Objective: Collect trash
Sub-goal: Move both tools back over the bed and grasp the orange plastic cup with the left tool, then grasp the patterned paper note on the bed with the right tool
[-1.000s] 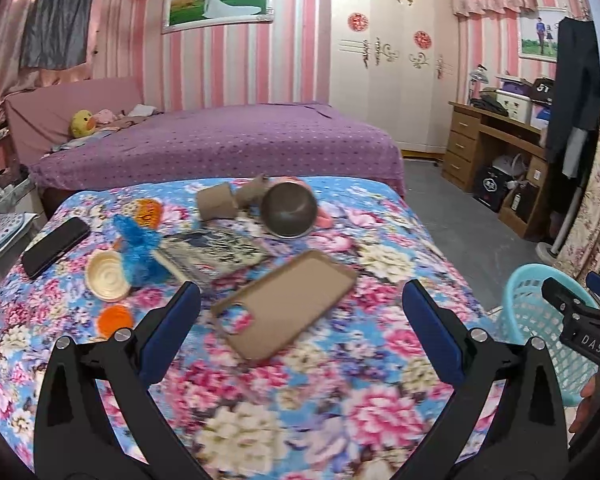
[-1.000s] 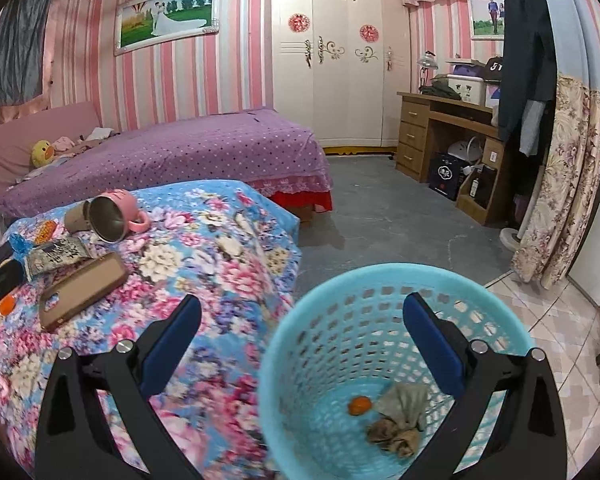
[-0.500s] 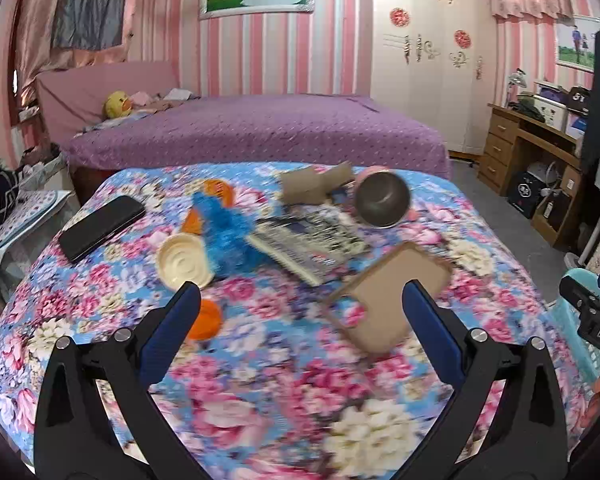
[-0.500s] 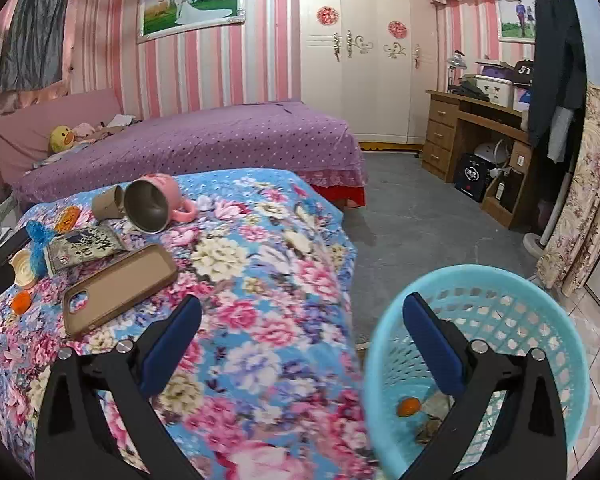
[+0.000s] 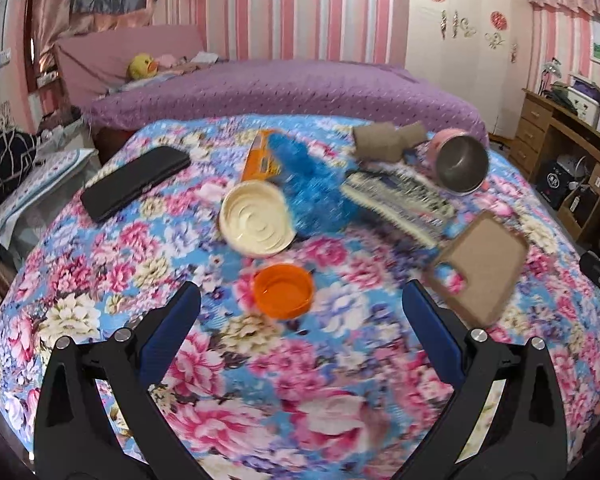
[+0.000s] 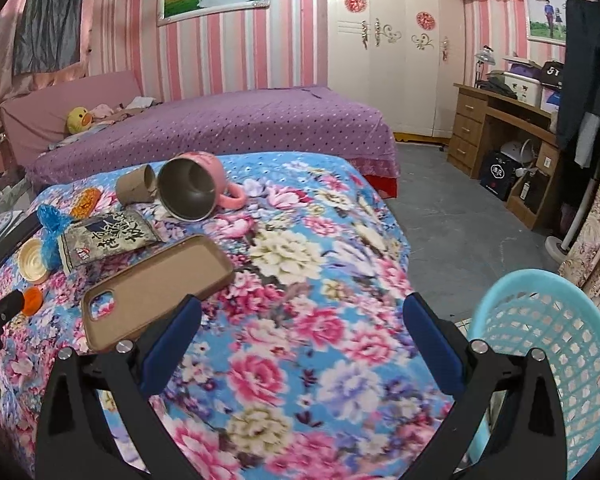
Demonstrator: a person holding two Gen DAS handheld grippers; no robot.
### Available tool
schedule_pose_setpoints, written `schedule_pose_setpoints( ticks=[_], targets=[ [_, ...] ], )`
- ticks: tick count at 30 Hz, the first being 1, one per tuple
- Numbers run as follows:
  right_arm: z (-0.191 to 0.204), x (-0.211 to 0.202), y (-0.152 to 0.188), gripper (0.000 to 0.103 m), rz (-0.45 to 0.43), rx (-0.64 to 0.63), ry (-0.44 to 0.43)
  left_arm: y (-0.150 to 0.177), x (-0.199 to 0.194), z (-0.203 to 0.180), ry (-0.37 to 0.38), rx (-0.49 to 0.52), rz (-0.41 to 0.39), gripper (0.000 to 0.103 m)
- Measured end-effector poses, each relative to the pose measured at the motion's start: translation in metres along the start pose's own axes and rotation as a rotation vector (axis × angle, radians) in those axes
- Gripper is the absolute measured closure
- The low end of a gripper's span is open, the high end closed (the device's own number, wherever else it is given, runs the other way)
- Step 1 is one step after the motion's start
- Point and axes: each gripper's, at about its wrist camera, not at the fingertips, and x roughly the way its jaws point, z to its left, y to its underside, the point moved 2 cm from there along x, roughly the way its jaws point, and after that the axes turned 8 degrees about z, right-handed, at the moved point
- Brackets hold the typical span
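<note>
Left gripper (image 5: 300,308) hangs over the flowered bed (image 5: 260,380), jaws spread wide and empty, the orange cap (image 5: 283,289) lying just ahead between them. Beyond it sits the cream lid (image 5: 256,224), touching the blue wrapper (image 5: 312,184); the snack bag (image 5: 396,200) lies to the right, the cardboard tube (image 5: 380,142) and pink mug (image 5: 462,166) near the far edge. A black phone (image 5: 134,182) lies at the left edge, a brown case (image 5: 484,264) at the right. Right gripper (image 6: 302,328), jaws also wide apart, holds nothing over the bed's right side; the basket (image 6: 560,336) stands on the floor beside that edge.
</note>
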Motion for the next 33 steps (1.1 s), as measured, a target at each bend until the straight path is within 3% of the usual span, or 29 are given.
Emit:
schedule_pose_setpoints(
  ticks=[4,11,15,22,28,33],
  targets=[
    [0.008,0.009,-0.002,0.005,0.018,-0.009,-0.005,-0.002,0.014,0.013,0.022,-0.048,0.061,0.006],
    [0.011,0.022,-0.007,0.005,0.045,0.022,-0.026,-0.007,0.035,0.026,-0.012,-0.078,0.140,0.006],
    [0.014,0.024,-0.009,0.005,0.047,0.023,-0.032,-0.012,0.049,0.024,-0.039,-0.060,0.182,0.022],
    [0.030,0.024,-0.007,0.005,0.053,-0.002,-0.060,-0.012,0.046,0.015,-0.038,-0.006,0.166,0.064],
    [0.057,0.022,-0.003,0.005,0.058,-0.036,-0.089,-0.017,0.035,0.021,-0.051,0.008,0.130,0.064],
    [0.095,0.021,-0.002,0.005,0.061,-0.095,-0.120,-0.031,0.011,0.041,-0.058,-0.030,0.052,0.064]
  ],
)
